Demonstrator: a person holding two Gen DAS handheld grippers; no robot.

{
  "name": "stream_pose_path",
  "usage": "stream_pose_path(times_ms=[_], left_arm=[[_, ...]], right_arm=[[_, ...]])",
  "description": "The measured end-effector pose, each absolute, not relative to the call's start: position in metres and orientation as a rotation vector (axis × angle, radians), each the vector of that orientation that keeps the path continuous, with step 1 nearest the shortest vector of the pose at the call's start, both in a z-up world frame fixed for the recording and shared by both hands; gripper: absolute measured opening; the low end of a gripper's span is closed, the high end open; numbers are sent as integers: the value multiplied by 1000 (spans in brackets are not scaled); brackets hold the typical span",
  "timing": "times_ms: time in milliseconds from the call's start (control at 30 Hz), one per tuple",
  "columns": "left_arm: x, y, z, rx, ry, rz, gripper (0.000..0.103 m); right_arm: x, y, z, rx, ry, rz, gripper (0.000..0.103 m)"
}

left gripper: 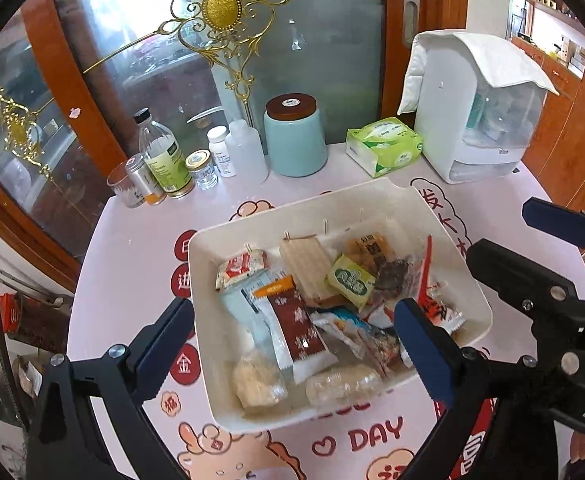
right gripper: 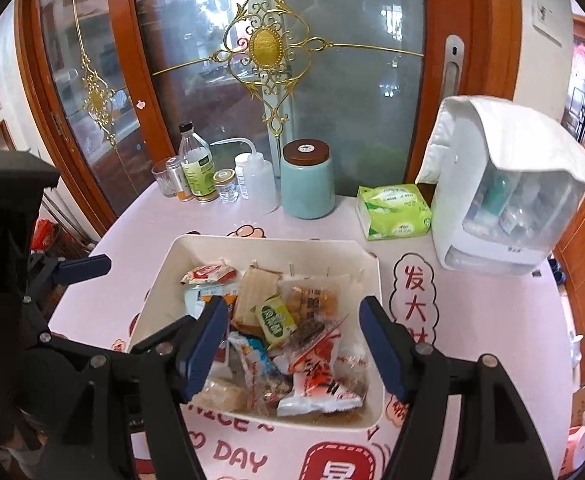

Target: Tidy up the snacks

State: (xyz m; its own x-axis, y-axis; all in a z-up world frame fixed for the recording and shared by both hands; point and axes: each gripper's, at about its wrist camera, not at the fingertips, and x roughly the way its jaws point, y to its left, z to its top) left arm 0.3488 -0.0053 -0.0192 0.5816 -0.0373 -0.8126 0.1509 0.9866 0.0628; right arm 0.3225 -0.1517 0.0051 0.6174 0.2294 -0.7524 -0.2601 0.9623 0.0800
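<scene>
A pink table cover (left gripper: 132, 248) with cartoon prints lies under both tools, and a glass door (right gripper: 332, 92) with gold ornament stands behind it. The white tray (left gripper: 412, 200) of snacks (left gripper: 292, 320) sits just ahead of the left gripper (left gripper: 292, 340), whose jaws are wide apart and empty. The right gripper (right gripper: 292, 344) hangs over the tray, jaws apart, gripping nothing. The lower snacks are hidden. Beyond the tray stand a teal jar (right gripper: 307, 184) and a tissue pack (right gripper: 392, 210). "DAY" is readable on the cover.
</scene>
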Motion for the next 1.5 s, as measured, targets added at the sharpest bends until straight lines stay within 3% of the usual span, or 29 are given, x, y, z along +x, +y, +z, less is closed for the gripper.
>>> stream_pose_path(times_ms=[833, 1500], left_arm=[[114, -19, -28, 41, 934, -75, 100], [54, -12, -7, -3, 900, -20, 100]], right_arm=[[95, -226, -37, 234, 996, 149, 69], [39, -209, -5, 209, 944, 170, 69]])
